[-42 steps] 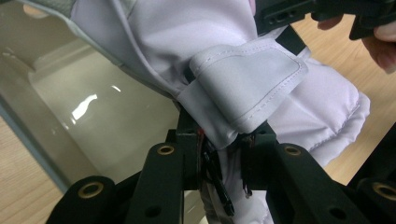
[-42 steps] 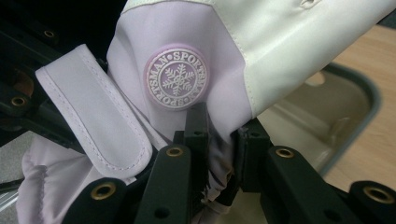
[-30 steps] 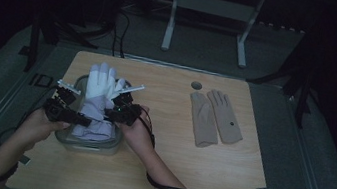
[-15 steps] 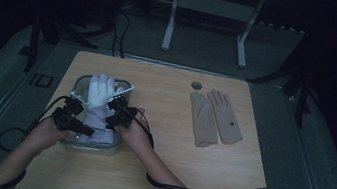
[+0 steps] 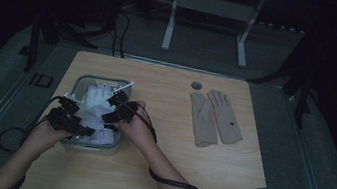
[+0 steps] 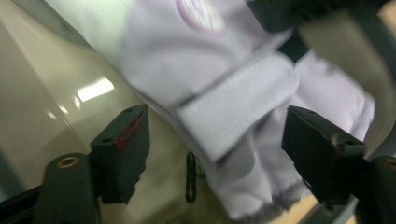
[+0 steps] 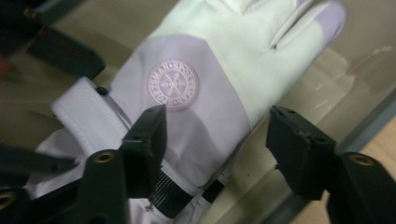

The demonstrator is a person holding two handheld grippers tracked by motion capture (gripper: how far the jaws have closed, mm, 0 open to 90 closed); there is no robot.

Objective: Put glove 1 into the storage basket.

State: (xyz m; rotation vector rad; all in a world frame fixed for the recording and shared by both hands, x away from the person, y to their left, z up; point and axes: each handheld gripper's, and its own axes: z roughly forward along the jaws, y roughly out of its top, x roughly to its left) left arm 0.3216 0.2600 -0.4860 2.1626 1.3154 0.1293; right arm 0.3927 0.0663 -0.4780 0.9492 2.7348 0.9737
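A white and lilac glove lies inside a clear plastic bin at the left of the wooden table. In the right gripper view the glove rests back upward, a round lilac emblem on it, its fingers running to the upper right. In the left gripper view its wrist strap crosses between the jaws.

The left gripper sits over the near left part of the bin. Its jaws have just been opening and stand wide, the cuff between them but pressed by neither pad. The right gripper hangs over the bin's right side. Its jaws have likewise just been opening and stand wide above the back of the glove without gripping it.

Well apart, at the right of the table, a pair of beige gloves lies flat, side by side, near a small round grommet.
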